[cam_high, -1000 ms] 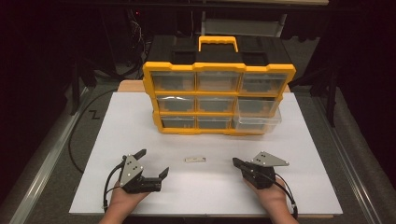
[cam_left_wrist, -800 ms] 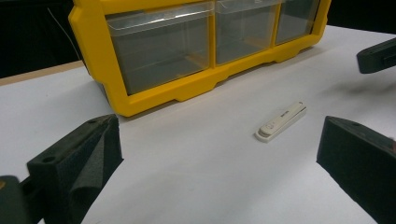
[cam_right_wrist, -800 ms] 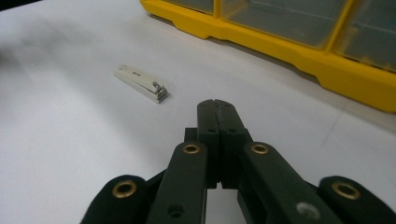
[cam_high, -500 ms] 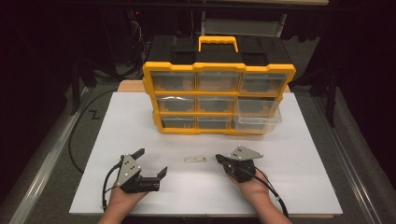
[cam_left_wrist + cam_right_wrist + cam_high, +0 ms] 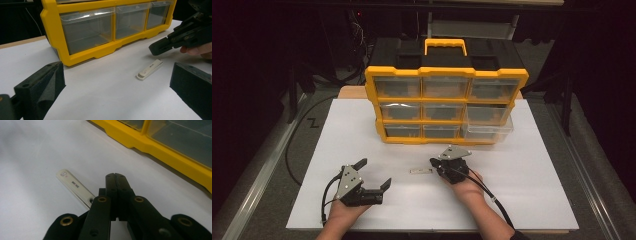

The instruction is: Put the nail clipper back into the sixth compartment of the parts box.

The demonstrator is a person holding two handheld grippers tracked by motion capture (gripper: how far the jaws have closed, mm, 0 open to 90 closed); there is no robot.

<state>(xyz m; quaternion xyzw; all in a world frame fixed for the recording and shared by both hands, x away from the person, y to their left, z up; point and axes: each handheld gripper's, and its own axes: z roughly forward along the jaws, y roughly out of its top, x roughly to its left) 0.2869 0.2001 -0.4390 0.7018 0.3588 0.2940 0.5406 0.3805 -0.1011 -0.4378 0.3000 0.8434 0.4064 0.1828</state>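
The small white stick [image 5: 420, 171] lies flat near the front middle of the white worktop [image 5: 537, 200]; its dark print is too small to read. The right gripper [image 5: 432, 161], jaws pressed together and empty, has slid leftward to just beside it. The left gripper [image 5: 373, 174] gapes wide, unmoved.

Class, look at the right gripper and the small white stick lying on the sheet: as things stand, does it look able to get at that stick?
Probably yes: the right gripper hangs just beside the white stick with nothing between them, but its jaws are shut.
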